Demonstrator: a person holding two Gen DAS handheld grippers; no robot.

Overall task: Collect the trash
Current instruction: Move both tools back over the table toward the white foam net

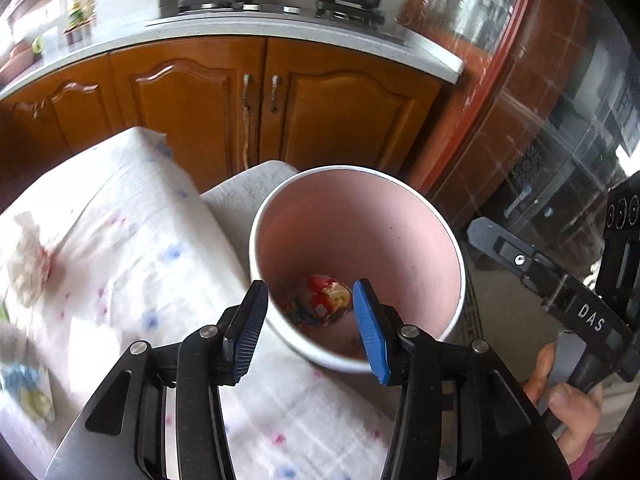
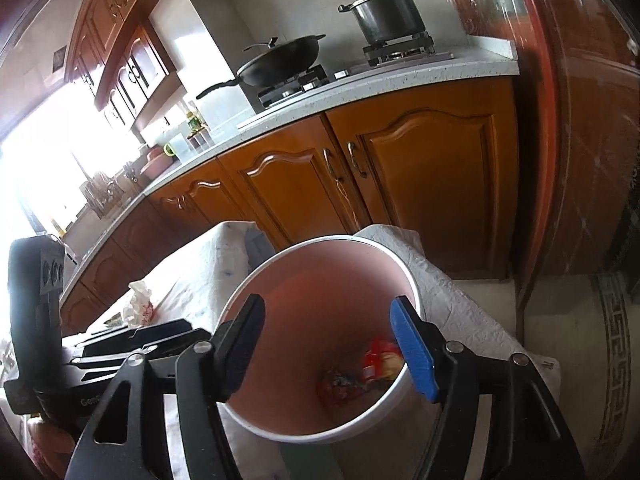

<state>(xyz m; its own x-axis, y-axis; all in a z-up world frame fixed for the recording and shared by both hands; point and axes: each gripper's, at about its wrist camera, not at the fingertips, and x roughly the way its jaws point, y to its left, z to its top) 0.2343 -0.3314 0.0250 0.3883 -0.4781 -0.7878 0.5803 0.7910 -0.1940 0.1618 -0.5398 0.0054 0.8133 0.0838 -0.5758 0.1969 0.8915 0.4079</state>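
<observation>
Both the left tongs (image 1: 310,312) and right tongs (image 2: 326,340) are hanging wide open and empty over the pink bin (image 1: 400,216), wrappers (image 1: 326,304) lying below. Crumpled tissue (image 1: 28,264) is waiting on the bench (image 1: 152,240), left of the left tongs. Judgement: approach low, pinch the tissue's middle.

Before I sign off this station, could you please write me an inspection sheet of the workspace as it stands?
Surface: table under a white floral cloth.
Job's things: pink bin beside the table, red-and-yellow wrappers at its bottom; crumpled tissue on the cloth.
Clutter: blue-and-yellow packet at the table edge, blurred.
Grippers: left gripper and right gripper both open, empty, over the bin.
Cables: nothing seen.
Surroundings: wooden cabinets; wok and lidded pot on the gas hob.
</observation>
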